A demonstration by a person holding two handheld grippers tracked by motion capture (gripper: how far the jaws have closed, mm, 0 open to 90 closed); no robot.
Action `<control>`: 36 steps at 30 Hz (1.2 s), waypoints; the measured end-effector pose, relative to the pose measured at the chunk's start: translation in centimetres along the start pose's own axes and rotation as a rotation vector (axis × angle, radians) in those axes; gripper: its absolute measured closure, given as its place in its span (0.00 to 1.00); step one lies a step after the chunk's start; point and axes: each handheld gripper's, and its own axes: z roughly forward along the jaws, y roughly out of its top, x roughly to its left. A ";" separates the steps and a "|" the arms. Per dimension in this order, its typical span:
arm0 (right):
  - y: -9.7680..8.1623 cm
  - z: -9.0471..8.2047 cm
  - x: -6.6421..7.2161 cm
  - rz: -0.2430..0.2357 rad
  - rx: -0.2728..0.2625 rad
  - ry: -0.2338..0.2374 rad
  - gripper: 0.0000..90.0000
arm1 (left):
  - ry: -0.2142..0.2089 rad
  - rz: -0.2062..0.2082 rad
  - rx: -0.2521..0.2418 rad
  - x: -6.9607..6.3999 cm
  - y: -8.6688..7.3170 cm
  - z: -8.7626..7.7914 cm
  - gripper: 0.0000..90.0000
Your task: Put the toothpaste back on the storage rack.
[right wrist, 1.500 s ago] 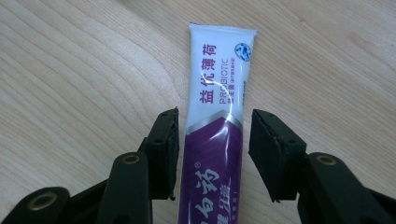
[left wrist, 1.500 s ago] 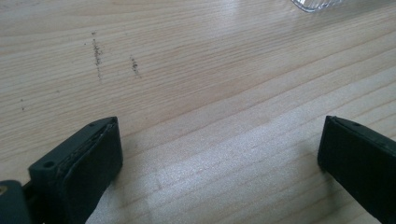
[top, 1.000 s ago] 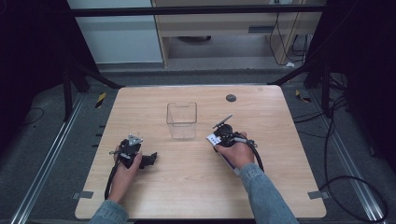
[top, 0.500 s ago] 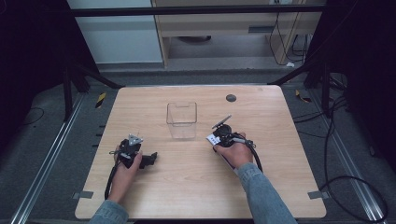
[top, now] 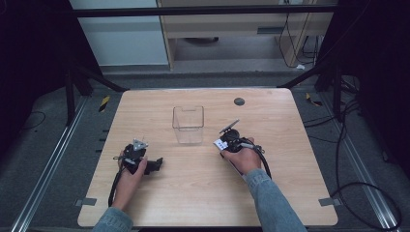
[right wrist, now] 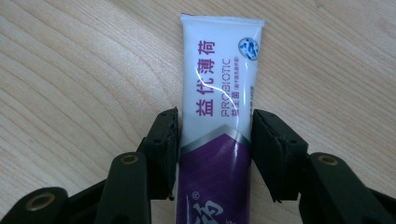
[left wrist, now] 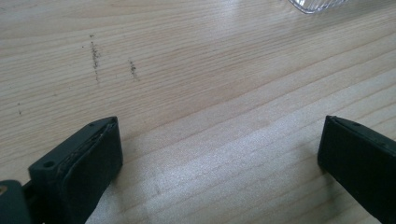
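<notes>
Right gripper point(right wrist: 215, 154) clamped on tube point(right wrist: 219, 93), likely bound for bin point(top: 188, 124); left gripper point(left wrist: 219, 154) open, idle on table point(left wrist: 196, 70).

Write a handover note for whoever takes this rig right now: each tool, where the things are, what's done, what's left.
Right tool: jaws on both sides of the toothpaste tube, apparently shut on it; the tube points away over the wood.
Left tool: open, nothing between its jaws, low over the table on the left.
Clear container: upright mid-table, seemingly with nothing inside, between and beyond the two tools.
Done: tube gripped.
Left, probably: carry the tube to the container and release it; the left tool could steady the container.
</notes>
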 end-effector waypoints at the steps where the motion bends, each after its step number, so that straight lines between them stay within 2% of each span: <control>1: 0.0 0.0 0.0 0.000 0.000 0.003 0.59 | 0.000 0.000 0.000 0.0 0.0 0.0 0.00; 11: 0.0 -0.1 0.2 0.006 0.004 -0.006 0.63 | 0.000 0.000 0.001 0.0 0.0 0.0 0.00; 19: 0.1 -0.1 0.5 -0.020 0.011 -0.024 0.67 | 0.000 0.000 0.000 0.0 0.0 0.0 0.00; 36: 0.1 -0.3 0.9 -0.022 0.015 -0.045 0.73 | -0.001 0.001 0.000 0.0 0.0 0.0 0.00</control>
